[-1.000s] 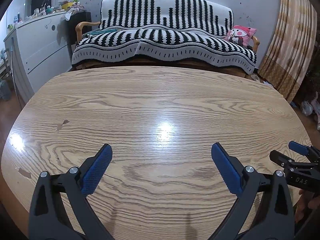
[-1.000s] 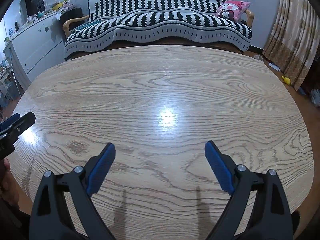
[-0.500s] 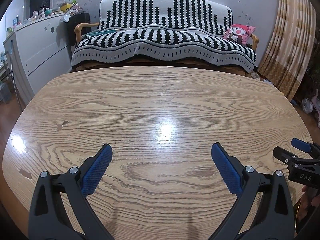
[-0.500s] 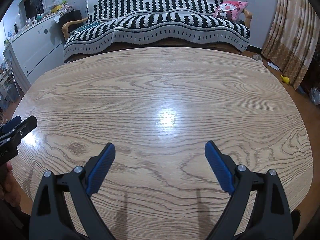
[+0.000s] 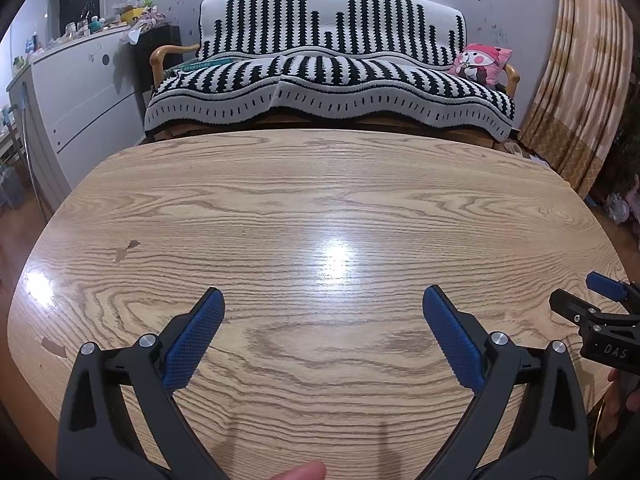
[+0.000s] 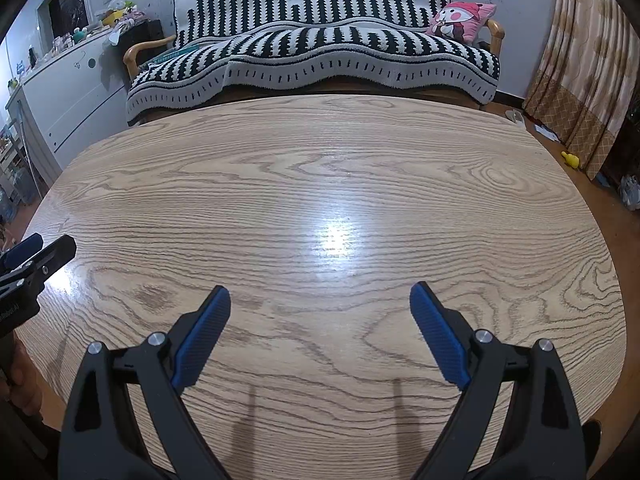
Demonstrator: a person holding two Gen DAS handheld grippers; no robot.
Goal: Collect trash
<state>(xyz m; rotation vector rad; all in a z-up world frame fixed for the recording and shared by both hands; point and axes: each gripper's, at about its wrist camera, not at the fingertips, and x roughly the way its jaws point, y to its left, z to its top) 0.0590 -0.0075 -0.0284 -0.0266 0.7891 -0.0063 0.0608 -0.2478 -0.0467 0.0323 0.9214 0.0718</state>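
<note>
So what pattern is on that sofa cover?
Black and white stripes on the sofa cover, clearest in the left wrist view.

White flat paper scrap (image 6: pixel 546 131): lying on floor (image 6: pixel 576 184) past desk (image 6: pixel 500 208) far-right corner, near curtain (image 6: pixel 580 80) foot. Small yellow lump (image 6: pixel 570 159): on floor just beside, too small to identify.

Left claw (image 5: pixel 322 334) gapes — over wooden table (image 5: pixel 320 200).

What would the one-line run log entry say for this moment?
left claw: open, empty | right claw: open, empty | wooden table: no trash visible
</note>
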